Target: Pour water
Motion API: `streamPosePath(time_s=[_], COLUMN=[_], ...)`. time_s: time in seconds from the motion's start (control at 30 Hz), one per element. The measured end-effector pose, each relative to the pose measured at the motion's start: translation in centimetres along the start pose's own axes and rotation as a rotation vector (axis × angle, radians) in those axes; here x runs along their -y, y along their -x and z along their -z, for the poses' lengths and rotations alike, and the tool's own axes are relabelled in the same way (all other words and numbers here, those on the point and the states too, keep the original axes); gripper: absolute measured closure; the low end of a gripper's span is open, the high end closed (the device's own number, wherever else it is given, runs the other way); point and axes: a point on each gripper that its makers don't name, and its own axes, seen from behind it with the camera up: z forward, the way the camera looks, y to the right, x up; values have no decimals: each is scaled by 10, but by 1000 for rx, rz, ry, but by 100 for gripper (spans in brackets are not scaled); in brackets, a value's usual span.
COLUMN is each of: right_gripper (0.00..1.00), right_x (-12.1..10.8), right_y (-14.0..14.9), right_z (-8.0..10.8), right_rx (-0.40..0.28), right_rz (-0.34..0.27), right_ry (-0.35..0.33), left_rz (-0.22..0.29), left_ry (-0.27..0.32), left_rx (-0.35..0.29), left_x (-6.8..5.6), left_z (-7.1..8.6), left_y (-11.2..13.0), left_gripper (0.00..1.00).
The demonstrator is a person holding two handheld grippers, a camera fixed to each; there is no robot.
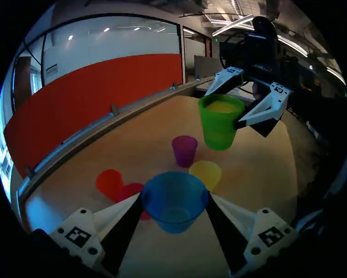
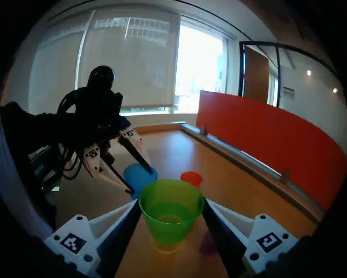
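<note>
left gripper view. the left tool is clenched on the blue cup, one finger on each side of its wall. it holds the cup upright, nearer the camera than the purple cup, which stands on the counter. the yellow cup stands just beside the purple cup. the orange cup and the red cup stand to its left. the right tool grasps the green cup and carries it upright in the air, beyond and to the right of the purple cup, well apart from the blue cup.

right gripper view. the green cup sits between the right tool's fingers, with a little liquid at its bottom. the blue cup, in the left tool, lies beyond it. the purple cup shows low at the green cup's right.

procedure, as judged: the green cup is the source and the blue cup the receiver.
- bring the green rim above the blue mouth before any tilt.
- tilt slowly, with the lip over the centre of the mouth.
- hold the blue cup level.
- risk: thin walls may flex under the grip, and a spill would land among the standing cups.
</note>
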Motion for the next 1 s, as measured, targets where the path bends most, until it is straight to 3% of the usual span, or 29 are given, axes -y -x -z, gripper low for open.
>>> streamPosePath(time_s=[0.5, 1.0], right_gripper=[8, 8], right_x=[-4, -4], right_y=[44, 73], right_z=[5, 6], right_rx=[80, 121], right_rz=[-15, -32], right_ry=[6, 10], left_rz=[-16, -46], left_ry=[53, 79], left_rx=[100, 171], left_x=[-14, -20], left_z=[-24, -43], left_y=[39, 67], left_gripper=[10, 10])
